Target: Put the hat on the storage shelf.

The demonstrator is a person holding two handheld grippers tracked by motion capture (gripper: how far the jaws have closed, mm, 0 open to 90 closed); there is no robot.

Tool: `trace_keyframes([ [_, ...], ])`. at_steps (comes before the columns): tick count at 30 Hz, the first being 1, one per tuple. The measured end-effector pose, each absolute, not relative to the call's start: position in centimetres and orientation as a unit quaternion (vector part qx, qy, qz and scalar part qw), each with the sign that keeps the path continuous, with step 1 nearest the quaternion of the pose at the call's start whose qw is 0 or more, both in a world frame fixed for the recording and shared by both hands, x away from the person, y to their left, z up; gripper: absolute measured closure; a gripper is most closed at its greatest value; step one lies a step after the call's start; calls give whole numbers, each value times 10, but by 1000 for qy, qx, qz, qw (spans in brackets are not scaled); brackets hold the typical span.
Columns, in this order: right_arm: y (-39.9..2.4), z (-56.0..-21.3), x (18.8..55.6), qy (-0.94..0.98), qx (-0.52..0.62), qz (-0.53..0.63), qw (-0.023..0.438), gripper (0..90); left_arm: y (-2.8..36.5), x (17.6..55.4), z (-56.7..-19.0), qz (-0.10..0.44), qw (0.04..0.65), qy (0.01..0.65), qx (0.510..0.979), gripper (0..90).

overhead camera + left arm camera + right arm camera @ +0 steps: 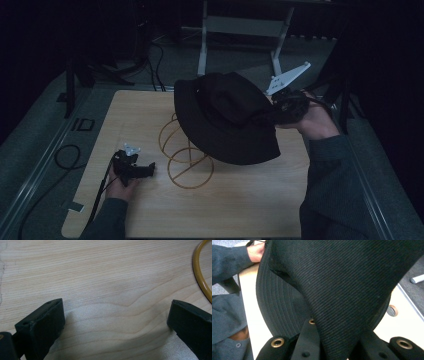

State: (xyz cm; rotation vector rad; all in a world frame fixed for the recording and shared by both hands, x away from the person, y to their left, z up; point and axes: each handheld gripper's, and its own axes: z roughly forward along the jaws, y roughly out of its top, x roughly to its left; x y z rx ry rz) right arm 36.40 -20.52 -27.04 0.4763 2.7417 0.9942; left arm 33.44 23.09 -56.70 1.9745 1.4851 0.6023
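One black hat clamped in my right gripper at two o'clock — one yellow wire stand beneath; my left gripper gapes, empty, at eight.

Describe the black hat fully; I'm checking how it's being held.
The black hat is a soft bucket hat of ribbed-looking woven fabric with a stitched brim and brass eyelets. It hangs tilted in the air above the yellow wire stand, its crown pinched in the right hand-held gripper. Whether its brim touches the stand is unclear.

Black twill hat with brass eyelets — yellow wire stand — pale woodgrain table.
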Motion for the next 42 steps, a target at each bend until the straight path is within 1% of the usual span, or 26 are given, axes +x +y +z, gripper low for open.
trace_keyframes([
  [25, -133, -292, 375, 944, 111, 305, 54, 858, 231, 334, -567, 226, 294, 558, 742, 16],
  [42, -115, -299, 378, 950, 105, 291, 45, 832, 231, 334, -567, 227, 295, 558, 742, 16],
])
